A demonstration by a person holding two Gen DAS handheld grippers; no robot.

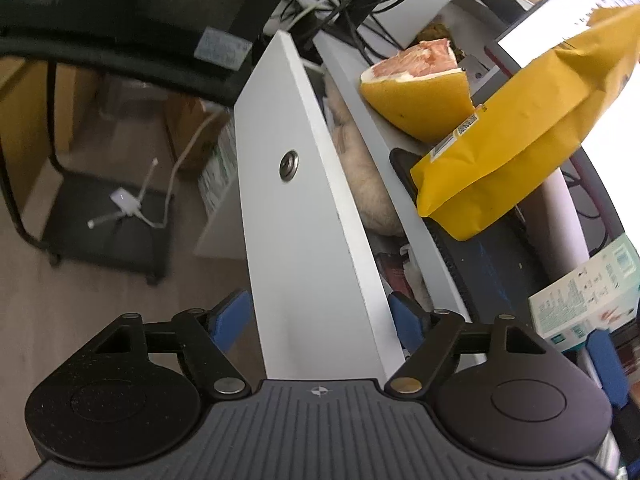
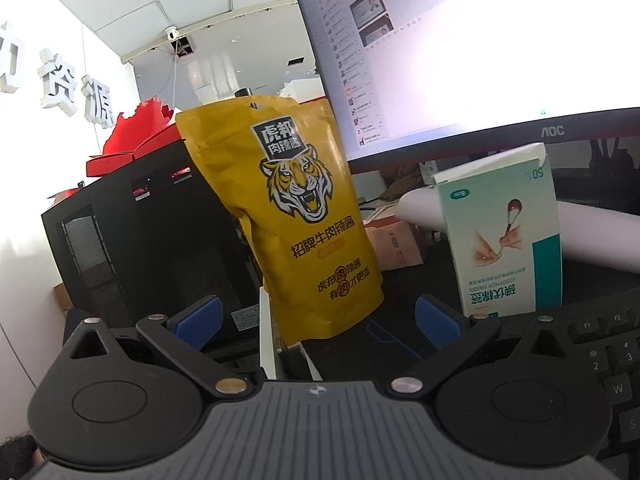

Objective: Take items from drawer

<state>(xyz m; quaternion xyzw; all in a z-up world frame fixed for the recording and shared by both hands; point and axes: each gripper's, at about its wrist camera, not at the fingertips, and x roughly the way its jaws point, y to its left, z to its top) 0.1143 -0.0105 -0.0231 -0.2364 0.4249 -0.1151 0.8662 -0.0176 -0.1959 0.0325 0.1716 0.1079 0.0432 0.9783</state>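
The white drawer front (image 1: 296,216), with a round lock, is pulled out from under the desk. My left gripper (image 1: 320,318) straddles it, both blue pads against its faces. Beige and mixed items (image 1: 372,188) lie inside the open drawer. A yellow pouch with a tiger print (image 2: 308,216) stands upright at the desk edge, and shows tilted in the left wrist view (image 1: 504,144). My right gripper (image 2: 318,320) is open, its fingers either side of the pouch's base without touching it. A teal and white swab box (image 2: 504,240) stands to the right.
A cut pomelo half (image 1: 416,92) sits on the desk behind the pouch. A monitor (image 2: 480,40), a black keyboard (image 2: 600,360), a white roll (image 2: 592,236) and a black computer tower (image 2: 152,240) crowd the desk. A cabled adapter (image 1: 120,200) lies on a low black stand.
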